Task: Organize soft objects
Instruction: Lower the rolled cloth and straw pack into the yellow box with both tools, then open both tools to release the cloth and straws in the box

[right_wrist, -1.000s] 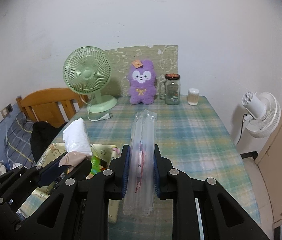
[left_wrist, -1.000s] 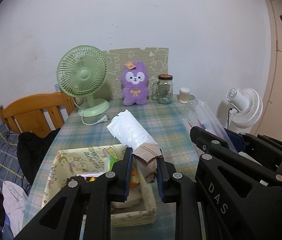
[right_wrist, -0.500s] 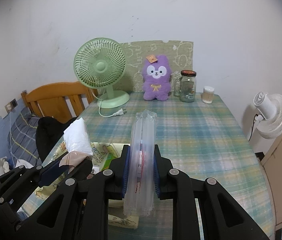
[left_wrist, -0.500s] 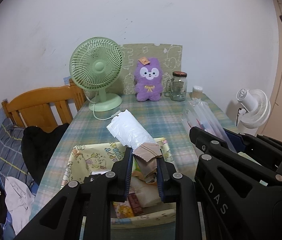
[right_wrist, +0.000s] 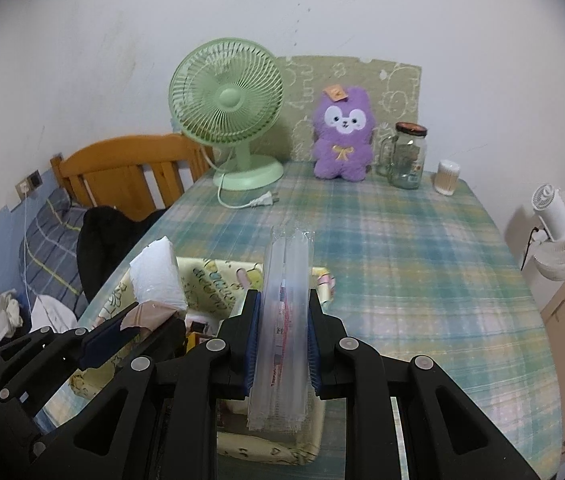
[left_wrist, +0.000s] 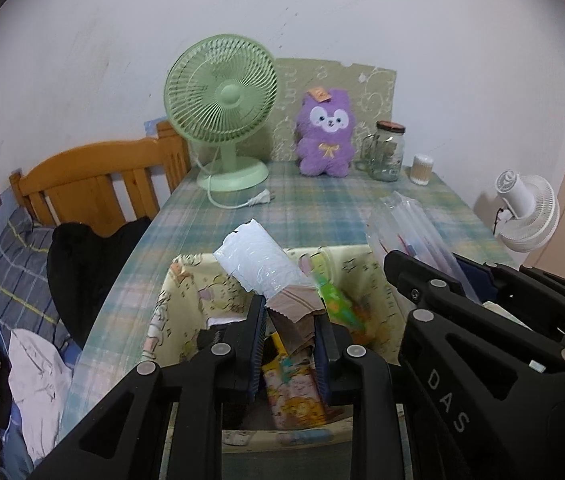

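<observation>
My left gripper (left_wrist: 289, 320) is shut on a white plastic packet (left_wrist: 258, 260) with a brown paper end, holding it over the yellow cartoon-print fabric basket (left_wrist: 186, 276). The packet also shows in the right wrist view (right_wrist: 158, 276). My right gripper (right_wrist: 284, 320) is shut on a clear plastic sleeve pack (right_wrist: 286, 300), held upright above the basket's right end (right_wrist: 324, 280). The sleeve pack shows in the left wrist view (left_wrist: 410, 228) too. The basket holds several colourful packets (left_wrist: 294, 392).
On the plaid-covered table (right_wrist: 402, 260) stand a green desk fan (right_wrist: 228, 108), a purple plush toy (right_wrist: 342, 136), a glass jar (right_wrist: 406, 156) and a small white container (right_wrist: 447, 176). A wooden chair (right_wrist: 122, 176) with dark clothes is at left. A white fan (right_wrist: 562, 232) stands right.
Both grippers have moved forward and right along the table with their items held. The basket now lies directly under them, and the far objects appear closer.
</observation>
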The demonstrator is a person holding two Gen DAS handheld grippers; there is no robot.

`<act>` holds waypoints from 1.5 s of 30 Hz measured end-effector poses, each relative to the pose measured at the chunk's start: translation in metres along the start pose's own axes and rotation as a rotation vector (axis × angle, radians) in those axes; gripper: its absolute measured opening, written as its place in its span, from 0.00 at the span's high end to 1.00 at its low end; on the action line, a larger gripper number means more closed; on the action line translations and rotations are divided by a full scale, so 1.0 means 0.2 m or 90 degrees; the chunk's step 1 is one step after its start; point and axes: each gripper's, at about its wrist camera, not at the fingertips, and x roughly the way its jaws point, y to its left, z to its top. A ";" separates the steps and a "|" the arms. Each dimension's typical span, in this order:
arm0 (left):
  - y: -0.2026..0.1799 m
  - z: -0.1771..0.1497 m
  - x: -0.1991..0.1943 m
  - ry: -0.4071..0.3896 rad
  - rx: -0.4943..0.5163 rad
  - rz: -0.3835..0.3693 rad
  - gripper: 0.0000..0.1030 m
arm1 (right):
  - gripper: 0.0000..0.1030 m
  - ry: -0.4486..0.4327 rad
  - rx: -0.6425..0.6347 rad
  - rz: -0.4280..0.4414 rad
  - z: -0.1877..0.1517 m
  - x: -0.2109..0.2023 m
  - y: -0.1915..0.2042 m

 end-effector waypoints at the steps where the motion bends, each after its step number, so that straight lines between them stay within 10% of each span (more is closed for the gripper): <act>1: 0.01 -0.01 0.01 0.003 -0.001 0.001 0.79 | 0.77 0.003 -0.001 0.001 0.00 0.01 0.01; 21: 0.13 -0.07 0.08 0.032 -0.015 0.006 0.37 | 0.76 0.037 -0.005 0.048 -0.05 0.15 0.10; 26: 0.13 -0.08 0.09 0.039 -0.013 0.009 0.33 | 0.65 0.046 -0.006 0.046 -0.07 0.18 0.11; 31: 0.12 -0.09 0.08 0.040 -0.016 0.004 0.27 | 0.30 0.032 -0.013 0.041 -0.08 0.14 0.11; 45: 0.02 -0.07 -0.01 0.014 -0.003 -0.010 0.19 | 0.17 0.003 0.001 0.034 -0.08 0.01 0.02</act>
